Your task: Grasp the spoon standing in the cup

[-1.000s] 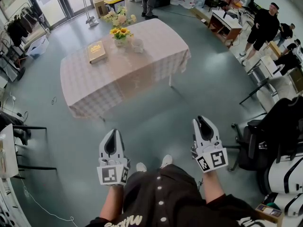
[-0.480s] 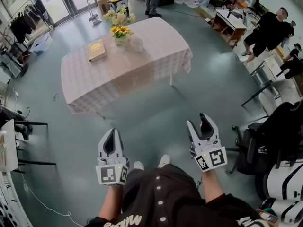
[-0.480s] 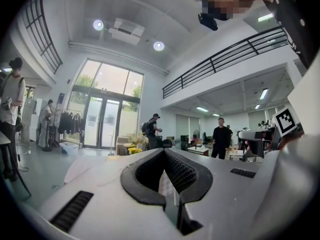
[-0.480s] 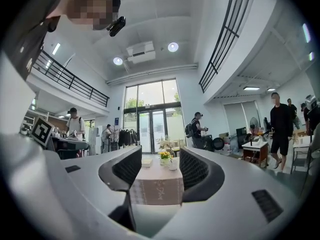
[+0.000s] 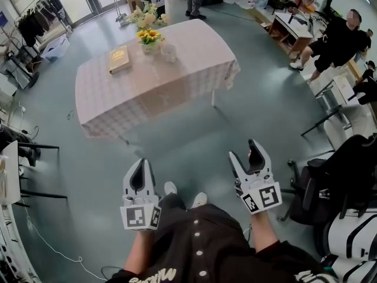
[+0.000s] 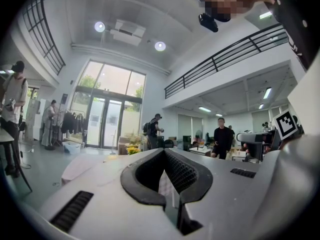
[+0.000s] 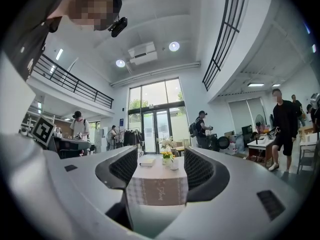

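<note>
Approach step; nothing grasped yet. Left gripper (image 5: 141, 168): jaws together, empty. Ahead, well apart from both grippers, is the pale checked-cloth surface (image 5: 177, 81). The small pale cup (image 5: 169, 53) stands near its far edge, just beside the yellow flowers (image 5: 149, 39) (spoon too small to make out). Right gripper (image 5: 245, 152): jaws opening, nothing between them. Next, by my reading: walk up, bring the open right jaws around the spoon handle, then close.
</note>
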The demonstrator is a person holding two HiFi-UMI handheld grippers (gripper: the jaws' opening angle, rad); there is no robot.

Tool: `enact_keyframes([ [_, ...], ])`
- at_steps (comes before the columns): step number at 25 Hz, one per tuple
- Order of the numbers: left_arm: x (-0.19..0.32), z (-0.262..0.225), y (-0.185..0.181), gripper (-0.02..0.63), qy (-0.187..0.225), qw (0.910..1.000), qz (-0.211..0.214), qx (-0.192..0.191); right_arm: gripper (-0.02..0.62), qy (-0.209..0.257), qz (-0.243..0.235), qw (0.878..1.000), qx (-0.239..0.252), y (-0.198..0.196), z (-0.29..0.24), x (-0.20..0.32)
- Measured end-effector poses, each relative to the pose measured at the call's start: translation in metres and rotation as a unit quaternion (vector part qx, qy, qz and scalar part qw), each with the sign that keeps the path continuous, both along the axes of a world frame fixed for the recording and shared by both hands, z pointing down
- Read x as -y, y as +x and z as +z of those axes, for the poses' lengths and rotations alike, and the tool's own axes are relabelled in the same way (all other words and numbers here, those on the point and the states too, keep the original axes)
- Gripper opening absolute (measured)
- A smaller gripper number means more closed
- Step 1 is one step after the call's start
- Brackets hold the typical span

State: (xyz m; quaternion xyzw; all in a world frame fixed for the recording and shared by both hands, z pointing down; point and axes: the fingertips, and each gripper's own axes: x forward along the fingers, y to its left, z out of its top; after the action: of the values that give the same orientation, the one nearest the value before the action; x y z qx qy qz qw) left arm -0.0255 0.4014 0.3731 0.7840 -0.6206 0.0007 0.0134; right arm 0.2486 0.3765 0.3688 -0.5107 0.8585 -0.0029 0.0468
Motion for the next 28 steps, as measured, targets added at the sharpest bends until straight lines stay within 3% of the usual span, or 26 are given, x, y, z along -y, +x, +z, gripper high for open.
enact_keyframes([
  [8, 0.017, 0.002, 0.007, 0.017, 0.001, 1.0000, -0.006, -0.001, 0.270, 0.002, 0.001, 1.000, -0.007, 0.011, 0.001, 0.019],
  [19, 0.076, -0.003, 0.010, 0.018, 0.006, 1.0000, 0.005, -0.005, 0.269, 0.001, 0.004, 1.000, -0.011, 0.009, -0.003, 0.070],
  [28, 0.139, -0.009, -0.018, 0.017, 0.009, 0.9999, 0.006, -0.011, 0.268, -0.001, 0.008, 1.000, -0.016, -0.016, -0.008, 0.131],
])
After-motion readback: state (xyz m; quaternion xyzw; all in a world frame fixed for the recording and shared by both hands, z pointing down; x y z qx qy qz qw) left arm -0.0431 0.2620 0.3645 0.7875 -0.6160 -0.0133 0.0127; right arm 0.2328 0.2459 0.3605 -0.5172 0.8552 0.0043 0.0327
